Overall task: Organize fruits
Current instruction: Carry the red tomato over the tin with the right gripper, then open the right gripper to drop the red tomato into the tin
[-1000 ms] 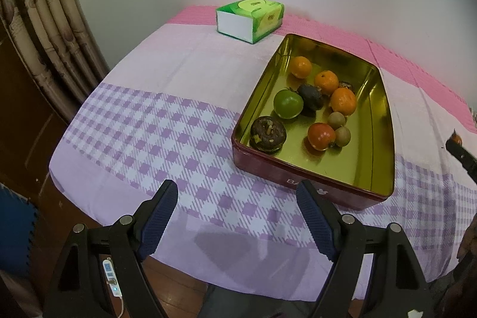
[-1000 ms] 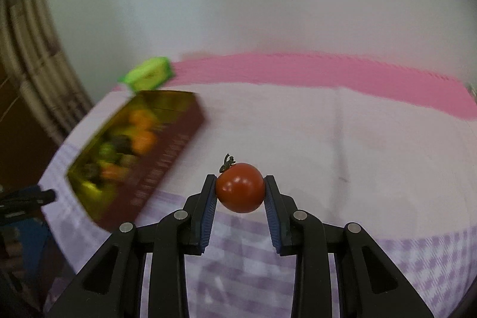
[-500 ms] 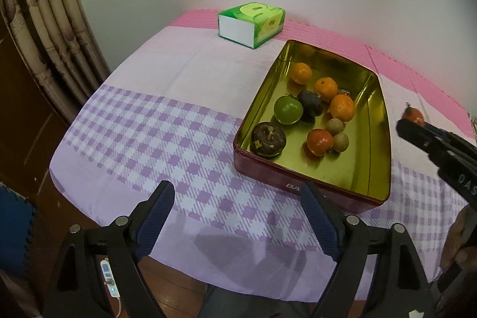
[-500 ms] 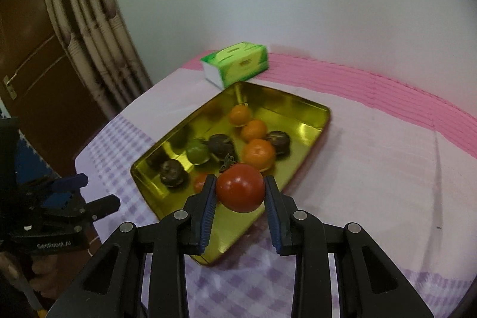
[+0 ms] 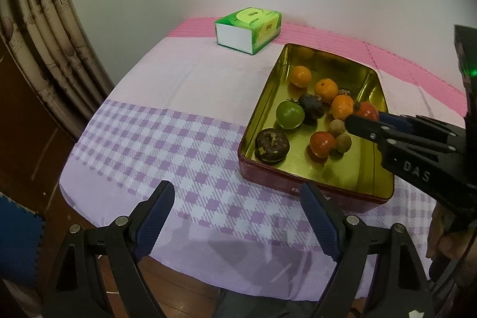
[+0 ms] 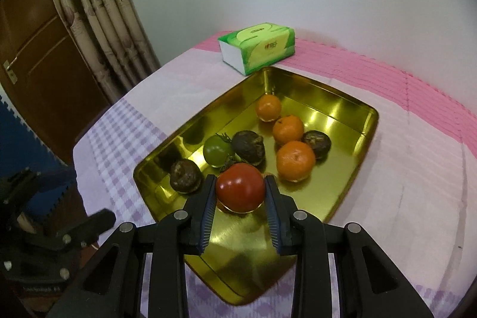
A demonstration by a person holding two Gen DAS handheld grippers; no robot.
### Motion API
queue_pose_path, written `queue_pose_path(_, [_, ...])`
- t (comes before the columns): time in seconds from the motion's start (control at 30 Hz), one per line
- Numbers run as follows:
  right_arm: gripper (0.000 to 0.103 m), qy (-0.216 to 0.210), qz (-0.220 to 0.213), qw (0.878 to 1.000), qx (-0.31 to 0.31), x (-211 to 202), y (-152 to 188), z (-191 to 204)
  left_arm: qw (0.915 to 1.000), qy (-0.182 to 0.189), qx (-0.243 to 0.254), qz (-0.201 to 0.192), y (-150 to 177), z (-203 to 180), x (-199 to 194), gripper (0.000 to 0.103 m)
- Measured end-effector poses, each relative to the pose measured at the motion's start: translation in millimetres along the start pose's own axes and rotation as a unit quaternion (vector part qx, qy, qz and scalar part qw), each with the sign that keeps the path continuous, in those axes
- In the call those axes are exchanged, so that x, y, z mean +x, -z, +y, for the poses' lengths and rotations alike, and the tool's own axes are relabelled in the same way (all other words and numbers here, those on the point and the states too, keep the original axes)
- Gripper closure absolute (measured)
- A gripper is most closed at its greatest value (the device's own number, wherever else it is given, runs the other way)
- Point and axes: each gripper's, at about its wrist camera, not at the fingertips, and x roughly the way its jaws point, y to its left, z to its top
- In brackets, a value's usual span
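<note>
**Red tomato held over the gold tin**

Our right tongs (image 6: 241, 194) pinch a red tomato (image 6: 240, 187) between their blue pads (image 6: 208, 210) — it hangs above the near half of the gold tin (image 6: 345, 187). Seen from the left wrist, the same tomato (image 5: 366, 111) shows at the tips of the right tongs (image 5: 365, 121), over the tin's right side.

Our left tongs (image 5: 238, 224) are spread wide with nothing between them, hovering off the near edge of the worktop (image 5: 167, 97), the tin (image 5: 316, 192) at about 1 o'clock from them.

Inside the tin, from the right wrist: a green tomato (image 6: 218, 150) at 11 o'clock of the held fruit, a dark mangosteen (image 6: 248, 145) just beside it, another (image 6: 185, 176) at 9 o'clock and a third (image 6: 317, 139) near the far wall. Three oranges (image 6: 295, 160) run in a line toward 1 o'clock. The left view adds a second red tomato (image 5: 322, 144) touching two small brown fruits (image 5: 342, 142).

Beyond the tin's far corner, at 12 o'clock, sits a green tissue box (image 6: 257, 46) — on the pink band of the tablecloth (image 6: 411, 97).
</note>
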Motion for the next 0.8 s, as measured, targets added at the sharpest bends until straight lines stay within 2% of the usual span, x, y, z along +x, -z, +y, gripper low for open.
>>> queue_pose_path(0.4, [0.07,0.003,0.015,1.0,-0.017,23,-13,15,0.9999,-0.012,-0.002,0.001,-3,7,2,0.02])
queue_pose_path(0.8, [0.07,0.008,0.015,1.0,-0.014,28,-15,17,0.9999,-0.011,0.002,0.003,-3,6,3,0.02])
